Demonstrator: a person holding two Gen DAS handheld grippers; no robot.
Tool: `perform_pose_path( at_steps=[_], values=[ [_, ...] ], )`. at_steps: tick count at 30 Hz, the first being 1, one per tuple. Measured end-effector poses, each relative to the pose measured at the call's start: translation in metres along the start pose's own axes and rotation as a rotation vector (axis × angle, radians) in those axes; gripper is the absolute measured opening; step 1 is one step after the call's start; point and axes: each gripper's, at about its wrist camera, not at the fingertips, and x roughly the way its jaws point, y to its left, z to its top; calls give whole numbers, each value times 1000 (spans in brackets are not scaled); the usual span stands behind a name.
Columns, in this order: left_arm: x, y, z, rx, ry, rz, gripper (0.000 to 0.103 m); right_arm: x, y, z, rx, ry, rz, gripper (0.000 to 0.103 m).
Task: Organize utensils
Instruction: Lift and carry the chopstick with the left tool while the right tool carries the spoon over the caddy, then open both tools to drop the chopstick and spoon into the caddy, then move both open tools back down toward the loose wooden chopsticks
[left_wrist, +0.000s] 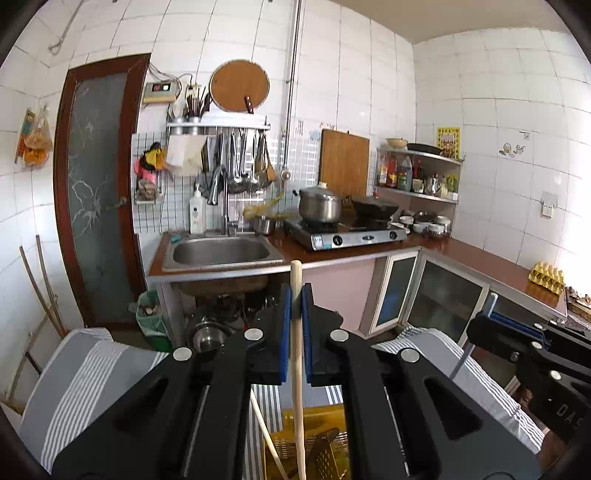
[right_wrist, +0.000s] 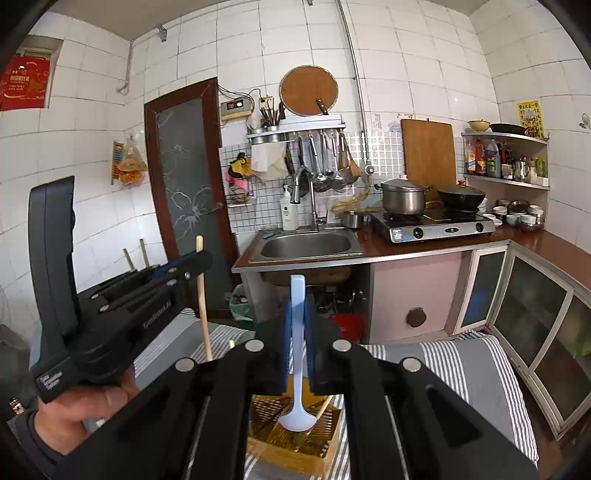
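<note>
A pale wooden stick-like utensil handle (left_wrist: 296, 354) stands nearly upright between the blue pads of the left gripper (left_wrist: 296, 306), whose jaws are pinched narrow around it; its top end pokes above the fingertips and its lower length runs down toward a yellow slotted tray (left_wrist: 314, 439) below. A second thin wooden stick (left_wrist: 266, 439) leans at a slant beside it, with its lower end in the same tray. In the right wrist view the same left gripper (right_wrist: 199, 260) shows from the side, with the wooden handle (right_wrist: 204, 314) clamped in it and a hand (right_wrist: 85, 402) wrapped around the grip.

The right gripper (right_wrist: 297, 306) has its jaws closed tight on a light blue plastic ladle (right_wrist: 296, 369), handle up and bowl hanging down just over the yellow tray (right_wrist: 295, 439). The tray sits on a grey and white striped cloth (right_wrist: 461, 369) that covers the surface under both grippers.

Beyond, a brown worktop (right_wrist: 376, 247) carries a steel sink (right_wrist: 306, 245) with a tall tap, a soap bottle (right_wrist: 289, 210) and a two-burner stove (right_wrist: 436, 225) bearing a steel pot (right_wrist: 402, 195) and a dark wok (right_wrist: 461, 197). On the white tiled wall hang a rack of ladles (right_wrist: 328, 158), a round board (right_wrist: 308, 90) and a wooden cutting board (right_wrist: 428, 151). A corner shelf (right_wrist: 506, 158) holds bottles, and a dark framed door (right_wrist: 184, 177) stands left of the sink
</note>
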Motion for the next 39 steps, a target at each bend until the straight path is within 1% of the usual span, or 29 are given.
perform_pose_path(
  at_steps=[2, 7, 14, 18, 21, 22, 23, 24, 25, 26, 30, 34, 36, 39],
  values=[
    [5, 0, -6, 0, 4, 4, 4, 7, -4, -4, 13, 5, -3, 7],
    [9, 3, -12, -3, -27, 14, 5, 24, -13, -18, 42, 30, -6, 7],
    [10, 2, -11, 4, -43, 25, 4, 26, -11, -24, 48, 42, -3, 7],
    [17, 1, -15, 7, -15, 25, 5, 26, -10, -27, 46, 47, -1, 7],
    [22, -3, -22, 30, 20, 21, 5, 28, -12, -30, 61, 53, -3, 7],
    [24, -4, -24, 34, 37, 12, 5, 29, -13, -31, 70, 57, -4, 9],
    [26, -4, -26, 40, 60, 7, 6, 32, -14, -33, 78, 70, -6, 14],
    [28, -5, -31, 50, 73, 26, 21, 34, -16, -33, 82, 82, -7, 18],
    [29, -2, -32, 48, 77, 30, 33, 34, -19, -36, 84, 81, -20, 24],
    [27, 1, -35, 36, 80, 33, 48, 33, -23, -38, 87, 79, -37, 27],
    [21, 18, -42, 33, 106, 68, 48, 25, -43, -43, 111, 86, -77, 29],
    [0, 43, -53, 20, 112, 98, 48, 12, -58, -55, 90, 116, -128, 29],
    [-12, 56, -63, 18, 124, 112, 48, 2, -65, -65, 67, 132, -158, 29],
    [-34, 77, -88, 15, 165, 134, 48, -16, -71, -93, 26, 183, -180, 29]
  ],
)
